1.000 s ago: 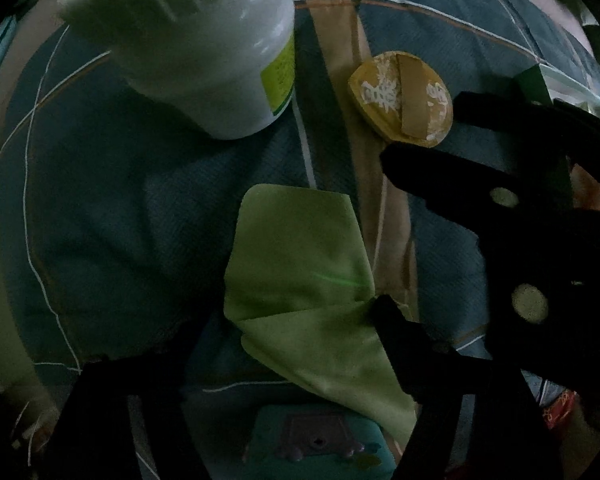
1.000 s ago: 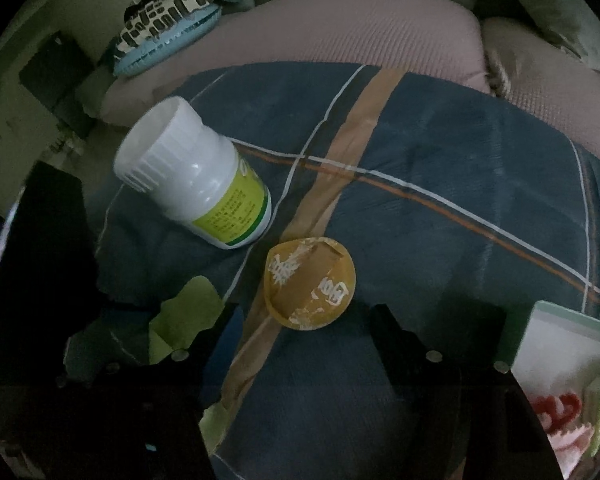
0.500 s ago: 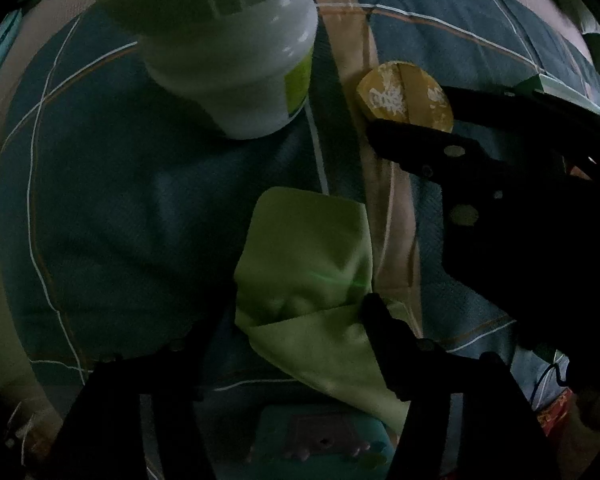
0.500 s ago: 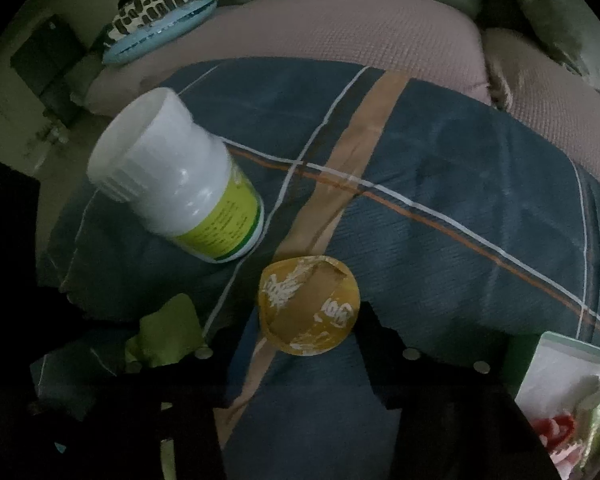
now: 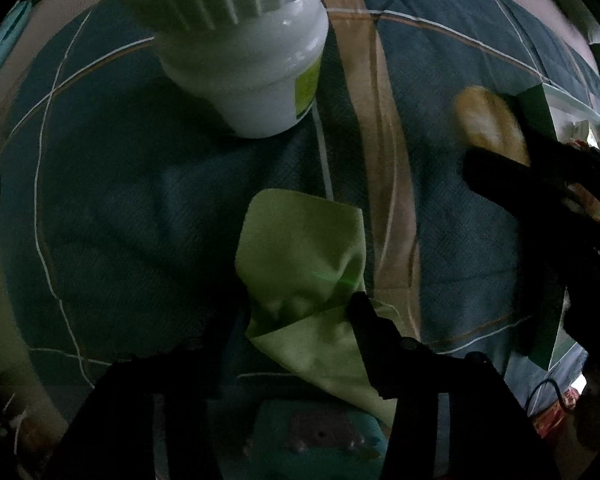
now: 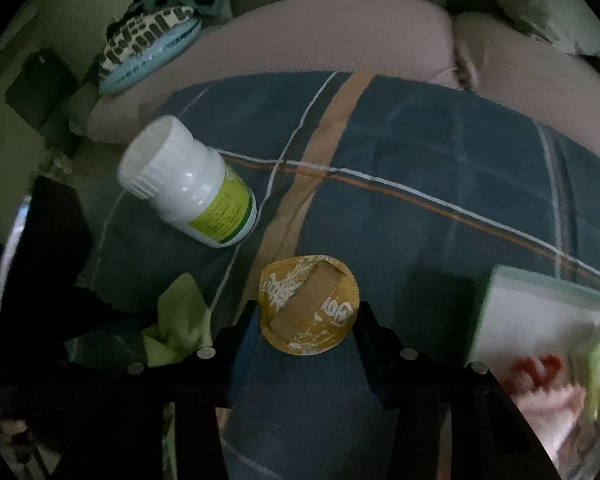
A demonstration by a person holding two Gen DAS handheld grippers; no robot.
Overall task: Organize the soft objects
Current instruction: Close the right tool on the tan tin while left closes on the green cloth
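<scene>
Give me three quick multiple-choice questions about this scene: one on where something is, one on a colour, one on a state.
1. Where is the round yellow puff relative to the right hand-held gripper?
A. Between its fingers
B. Far left of it
C. On the bottle

2. What colour is the cloth at the left hand-held gripper?
A. Red
B. Light green
C. Black

3. How is the white bottle resting?
A. Upright
B. Lying on its side
C. Uncapped

Answers:
1. A, since the right wrist view shows the puff framed by the two fingers.
2. B, since the fabric between the left fingers is pale green.
3. B, since it lies tilted on the plaid pillow, cap on.
</scene>
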